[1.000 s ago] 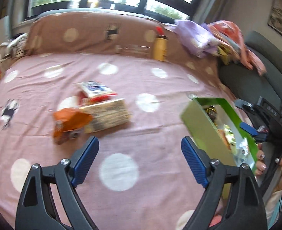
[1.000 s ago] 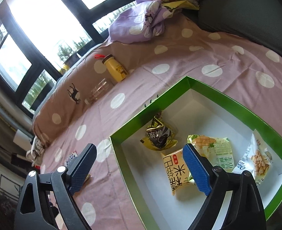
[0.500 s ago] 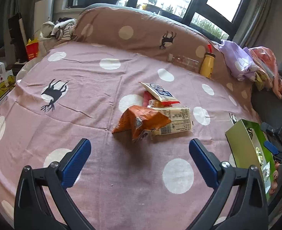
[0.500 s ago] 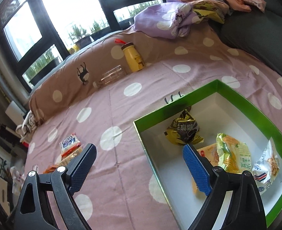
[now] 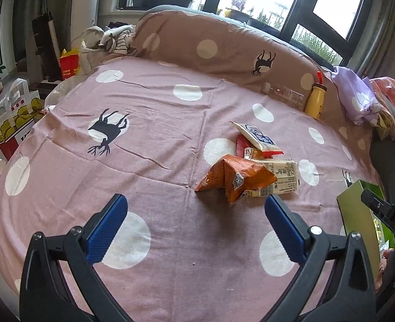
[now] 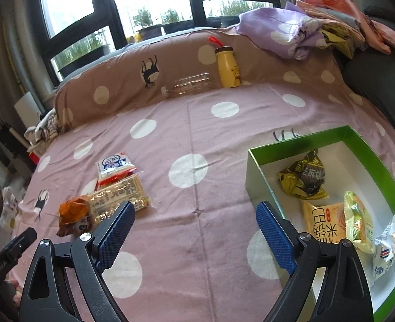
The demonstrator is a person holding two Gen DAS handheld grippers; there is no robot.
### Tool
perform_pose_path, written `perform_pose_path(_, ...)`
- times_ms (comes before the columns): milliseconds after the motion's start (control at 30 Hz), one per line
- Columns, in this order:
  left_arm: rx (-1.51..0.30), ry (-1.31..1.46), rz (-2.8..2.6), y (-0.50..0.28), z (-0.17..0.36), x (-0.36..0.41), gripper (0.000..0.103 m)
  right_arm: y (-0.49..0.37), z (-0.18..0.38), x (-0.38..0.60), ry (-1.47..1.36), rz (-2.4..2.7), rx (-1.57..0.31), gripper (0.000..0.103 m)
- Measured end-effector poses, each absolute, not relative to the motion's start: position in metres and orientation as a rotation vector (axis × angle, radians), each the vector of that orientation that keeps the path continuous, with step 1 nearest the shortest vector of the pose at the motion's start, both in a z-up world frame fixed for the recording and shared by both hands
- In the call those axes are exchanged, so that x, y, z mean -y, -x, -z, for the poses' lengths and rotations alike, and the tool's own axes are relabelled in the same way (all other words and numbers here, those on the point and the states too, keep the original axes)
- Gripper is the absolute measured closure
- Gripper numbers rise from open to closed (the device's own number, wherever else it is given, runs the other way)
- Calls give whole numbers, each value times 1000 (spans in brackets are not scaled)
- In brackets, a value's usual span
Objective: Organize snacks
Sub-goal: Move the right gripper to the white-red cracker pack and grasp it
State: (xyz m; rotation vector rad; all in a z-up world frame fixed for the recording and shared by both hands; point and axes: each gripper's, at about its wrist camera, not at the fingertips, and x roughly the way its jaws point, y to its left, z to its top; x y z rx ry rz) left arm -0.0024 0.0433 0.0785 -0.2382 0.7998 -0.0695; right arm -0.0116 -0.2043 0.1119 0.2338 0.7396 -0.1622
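Much of the green box (image 5: 357,220) is cut off in the left wrist view, where only one outer wall shows at the right edge, partly behind the dark body of the other gripper, so its contents cannot be read there. In the right wrist view the box (image 6: 262,177) lies open on the pink dotted bedspread (image 6: 197,134) with four packets inside: a black-and-yellow packet (image 6: 303,179), an orange-yellow packet (image 6: 323,222), a yellow-green packet (image 6: 358,222) overlapping it, and a white packet (image 6: 388,247) against the near wall, its lower end hard to make out. The loose pile lies well apart from the box: an orange bag (image 5: 237,179) lies over a clear biscuit pack (image 5: 280,177), with a red packet (image 5: 247,149) mostly hidden under a white-and-blue sachet (image 5: 259,136). The printing on them is too small to read. The left gripper (image 5: 194,222) hangs above bare cloth just short of the orange bag, jaws spread wide with nothing between them. The right gripper (image 6: 194,230) is also spread wide and empty, over the cloth between pile and box. Compared with a second ago, the left view has swung so that the pile sits near its centre and the box has slid to the edge, the left jaws stand wider, and the right view has levelled out, taking in the pile beside the box.
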Motion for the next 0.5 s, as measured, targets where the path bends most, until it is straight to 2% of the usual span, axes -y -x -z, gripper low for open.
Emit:
perform_pose_path(300, -794, 224, -34, -3, -79, -66, 1, -3, -116, 170, -219, 56, -794, 11)
perform_pose_path(500, -838, 276, -51, -9, -73, -84, 1, -61, -124, 131, -153, -77, -913, 11)
